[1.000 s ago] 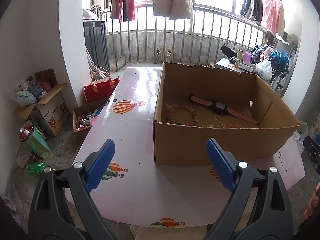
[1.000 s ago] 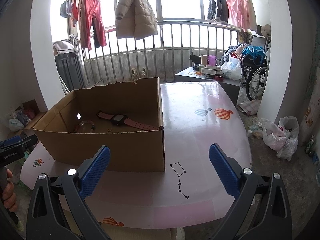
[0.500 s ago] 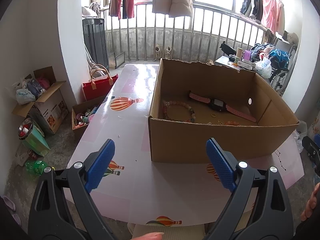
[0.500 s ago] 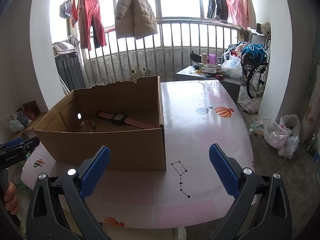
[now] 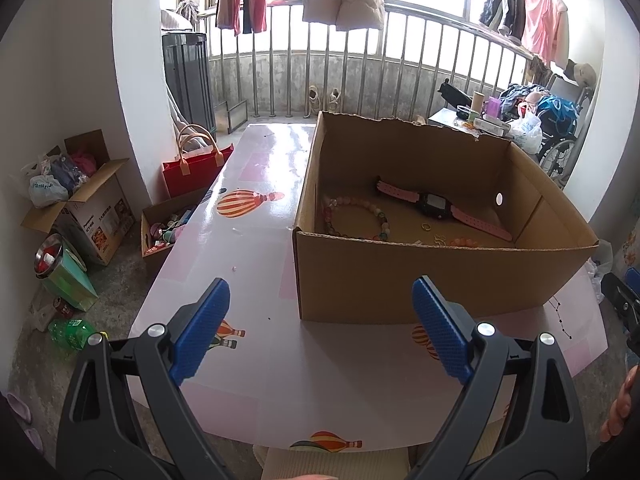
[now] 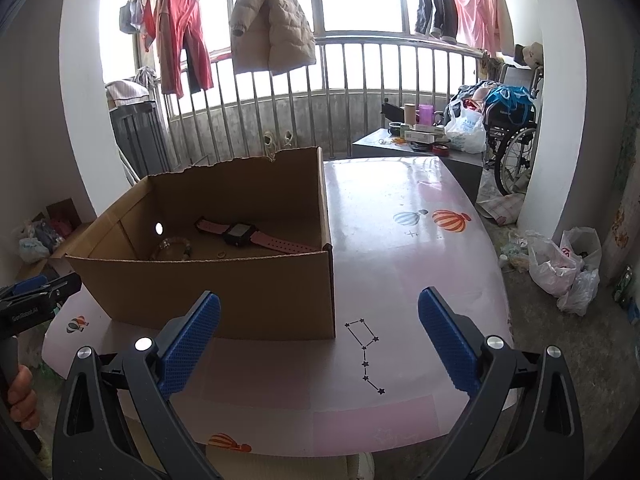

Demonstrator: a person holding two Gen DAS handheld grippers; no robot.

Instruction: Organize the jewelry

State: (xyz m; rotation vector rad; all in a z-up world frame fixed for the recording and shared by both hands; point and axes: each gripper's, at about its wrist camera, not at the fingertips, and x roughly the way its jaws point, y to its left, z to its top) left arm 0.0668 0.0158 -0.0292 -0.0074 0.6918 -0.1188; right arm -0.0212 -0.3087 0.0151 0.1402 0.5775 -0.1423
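Pink watch (image 5: 442,209), balloon-patterned pink table (image 5: 248,248)

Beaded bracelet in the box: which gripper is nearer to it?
Left. The left gripper faces the box's near-left corner, by the beaded bracelet; the right gripper sits off the box's opposite corner.

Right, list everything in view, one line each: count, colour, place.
cardboard box: one, brown, open-topped, on the table
watch: one, pink strap with black face, flat on the box floor
bead bracelet: one, pale mixed beads, box floor, left of the watch
small ring: one, gold-coloured, box floor near the watch
orange beads: one strand, partly hidden behind the box's near wall
table: one, pink with balloon prints, under the box
red bag: one, on the floor left of the table
left claw: blue pads, open, empty
right claw: blue pads, open, empty
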